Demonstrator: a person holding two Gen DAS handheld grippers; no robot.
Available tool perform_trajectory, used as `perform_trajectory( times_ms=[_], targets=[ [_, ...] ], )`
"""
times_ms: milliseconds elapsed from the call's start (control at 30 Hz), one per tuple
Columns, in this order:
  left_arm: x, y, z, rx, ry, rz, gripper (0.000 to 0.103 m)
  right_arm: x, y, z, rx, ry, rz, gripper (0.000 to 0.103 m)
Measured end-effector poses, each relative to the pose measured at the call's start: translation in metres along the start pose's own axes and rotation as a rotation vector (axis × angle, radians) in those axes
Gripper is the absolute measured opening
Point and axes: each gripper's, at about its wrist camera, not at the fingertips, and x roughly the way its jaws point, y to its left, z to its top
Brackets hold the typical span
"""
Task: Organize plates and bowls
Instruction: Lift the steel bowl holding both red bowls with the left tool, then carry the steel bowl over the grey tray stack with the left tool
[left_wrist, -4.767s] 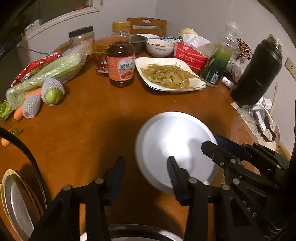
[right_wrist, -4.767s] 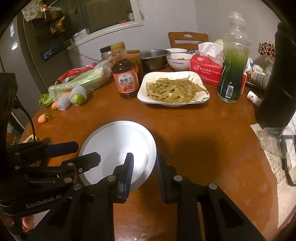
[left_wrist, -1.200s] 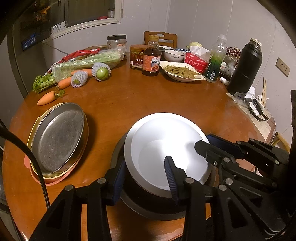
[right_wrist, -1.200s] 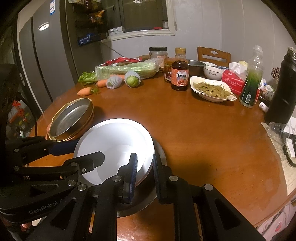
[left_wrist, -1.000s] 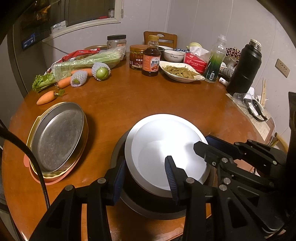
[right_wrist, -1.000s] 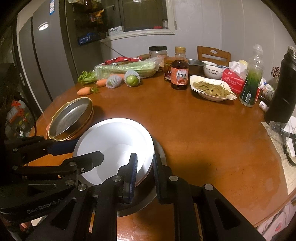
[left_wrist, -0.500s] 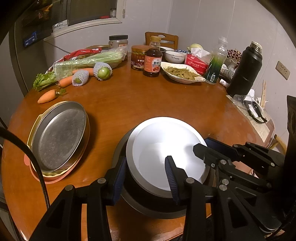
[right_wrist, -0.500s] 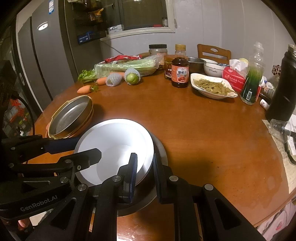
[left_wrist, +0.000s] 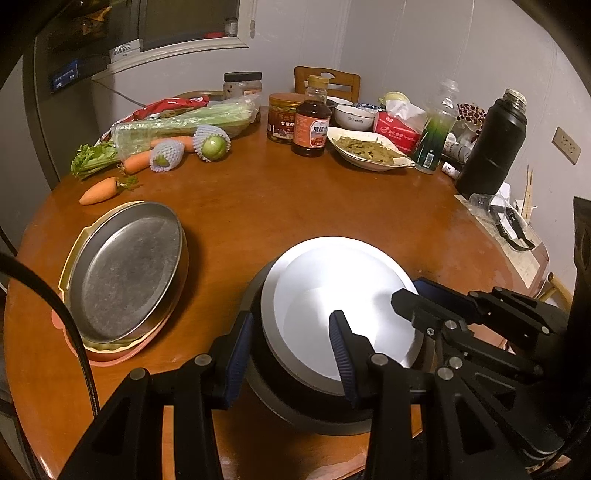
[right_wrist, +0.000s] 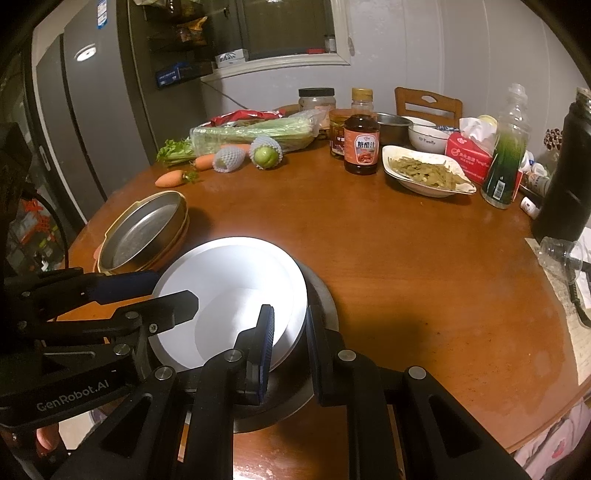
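A white plate (left_wrist: 332, 291) (right_wrist: 229, 295) sits tilted in a dark metal bowl (left_wrist: 310, 402) (right_wrist: 317, 295) near the table's front edge. My left gripper (left_wrist: 290, 354) has its jaws apart astride the plate's left rim. My right gripper (right_wrist: 290, 332) has its jaws narrowly closed on the plate's right rim; it also shows in the left wrist view (left_wrist: 413, 299). A stack of metal and coloured plates (left_wrist: 125, 269) (right_wrist: 147, 229) lies to the left.
At the back of the round wooden table (left_wrist: 295, 206) stand a dish of food (left_wrist: 369, 153), a sauce bottle (left_wrist: 312, 125), jars, a white bowl (left_wrist: 352, 116), a tissue box, a green bottle and a black flask (left_wrist: 491, 144). Celery, carrots and netted fruit (left_wrist: 210, 144) lie back left.
Since 4.8 s ago the white plate has been carried from mid-table back onto the dark bowl at the front edge. In the last second it has settled slightly; grips unchanged.
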Motion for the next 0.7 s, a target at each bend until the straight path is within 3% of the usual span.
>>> perform_trajectory(
  times_ms=[433, 700],
  targets=[
    [-0.004, 0.006, -0.001, -0.007, -0.012, -0.001, 0.044, -0.005, 0.002, 0.0, -0.003, -0.015, 0.005, 0.019],
    [-0.015, 0.007, -0.001, -0.012, -0.035, 0.008, 0.047, -0.02, 0.001, 0.007, 0.018, -0.065, 0.013, 0.03]
  ],
)
